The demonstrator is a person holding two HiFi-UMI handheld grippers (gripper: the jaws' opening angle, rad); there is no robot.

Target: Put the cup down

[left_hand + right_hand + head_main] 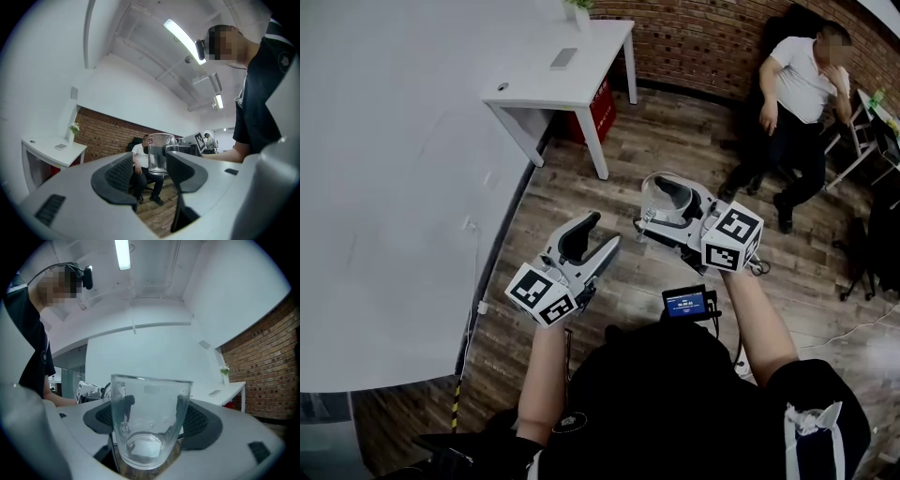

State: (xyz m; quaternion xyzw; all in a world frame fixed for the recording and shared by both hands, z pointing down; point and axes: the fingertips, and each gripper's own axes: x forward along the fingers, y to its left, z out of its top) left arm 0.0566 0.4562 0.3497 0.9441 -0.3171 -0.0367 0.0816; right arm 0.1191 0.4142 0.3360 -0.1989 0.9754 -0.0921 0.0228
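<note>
Above wood floor (pixel 581 183): R gripper (pixel 667 202) jaws wide, clamped on glass cup (pixel 151 418); L gripper (pixel 602 232) jaws apart, nothing btwn

The cup (pixel 151 423) sits in the right claw (pixel 667 200), right of the left claw (pixel 602 232).

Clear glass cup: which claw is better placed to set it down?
Right. The right claw holds the clear glass cup between its pads; the left claw is open, empty and away from it.
</note>
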